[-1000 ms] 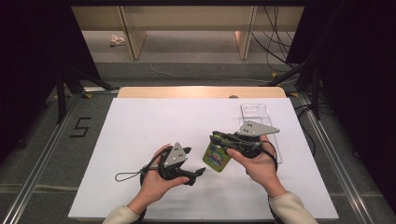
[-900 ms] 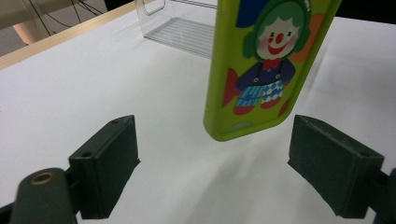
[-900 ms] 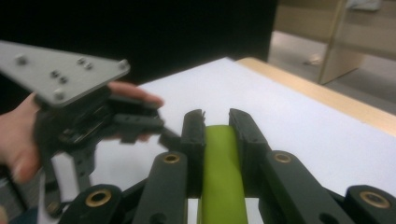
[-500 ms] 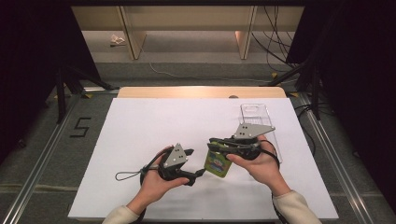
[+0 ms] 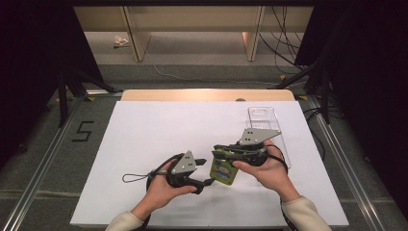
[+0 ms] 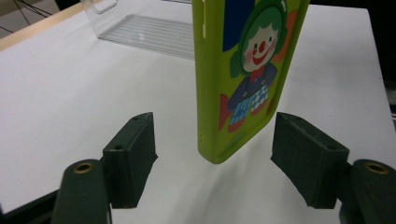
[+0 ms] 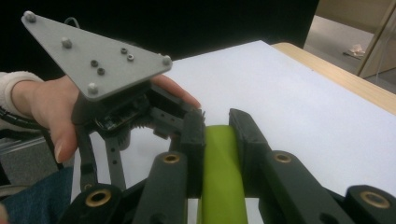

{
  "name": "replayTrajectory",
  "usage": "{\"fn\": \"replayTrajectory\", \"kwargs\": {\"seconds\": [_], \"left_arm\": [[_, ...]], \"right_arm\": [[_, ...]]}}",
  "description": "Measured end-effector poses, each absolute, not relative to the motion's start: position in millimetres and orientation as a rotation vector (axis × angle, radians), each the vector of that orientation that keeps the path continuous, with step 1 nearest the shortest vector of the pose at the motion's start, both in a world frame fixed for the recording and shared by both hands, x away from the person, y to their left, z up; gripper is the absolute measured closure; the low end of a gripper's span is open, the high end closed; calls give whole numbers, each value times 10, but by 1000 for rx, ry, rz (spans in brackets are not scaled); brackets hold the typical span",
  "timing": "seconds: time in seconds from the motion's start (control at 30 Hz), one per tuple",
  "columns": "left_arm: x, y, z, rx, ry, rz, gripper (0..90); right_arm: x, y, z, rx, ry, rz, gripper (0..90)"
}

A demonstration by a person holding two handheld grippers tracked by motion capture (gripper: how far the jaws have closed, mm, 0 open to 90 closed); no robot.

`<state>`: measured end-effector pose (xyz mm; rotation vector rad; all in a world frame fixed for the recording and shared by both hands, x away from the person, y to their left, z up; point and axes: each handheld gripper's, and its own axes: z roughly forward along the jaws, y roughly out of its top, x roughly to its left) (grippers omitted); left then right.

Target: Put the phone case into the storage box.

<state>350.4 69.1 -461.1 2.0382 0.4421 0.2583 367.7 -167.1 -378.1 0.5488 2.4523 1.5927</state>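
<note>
Near the table's (image 5: 144, 125) front edge, the right gripper (image 5: 222, 150) clamps a green phone case (image 5: 224, 169) upright. The left gripper (image 6: 212, 161) has just been closing its jaws around the case's lower end, pads not yet touching. The handover seems half done; the clear case (image 5: 263, 120) at the right back corner waits.

I work at a white rectangular tabletop (image 5: 144, 139) with a pale wooden strip (image 5: 207, 95) along its far edge. Grey carpet floor (image 5: 43, 159) surrounds it, marked with a black numeral five (image 5: 82, 131) on my left. Metal floor rails (image 5: 41, 168) run along both sides. Black curtains (image 5: 33, 53) close in left and right, with dark stand legs (image 5: 65, 91) before them. Beyond the table stand light wooden shelf uprights (image 5: 134, 33), black cables (image 5: 284, 38) trailing at right, a crumpled pale scrap (image 5: 120, 41) lying on the far floor. Light falls evenly from above.
</note>
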Motion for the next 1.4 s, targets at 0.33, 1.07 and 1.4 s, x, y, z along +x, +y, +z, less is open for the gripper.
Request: {"fn": "replayTrajectory", "kwargs": {"seconds": [0.33, 1.07, 1.4], "left_arm": [[3499, 630, -4647, 2067, 411, 212, 350], [3490, 584, -4667, 2108, 345, 181, 616], [3507, 616, -4656, 2085, 383, 166, 757]], "right_arm": [[3642, -1630, -3758, 512, 2475, 1617, 775], [3611, -1555, -3785, 483, 2509, 1655, 775], [3613, -1552, -3783, 464, 2505, 1679, 775]]}}
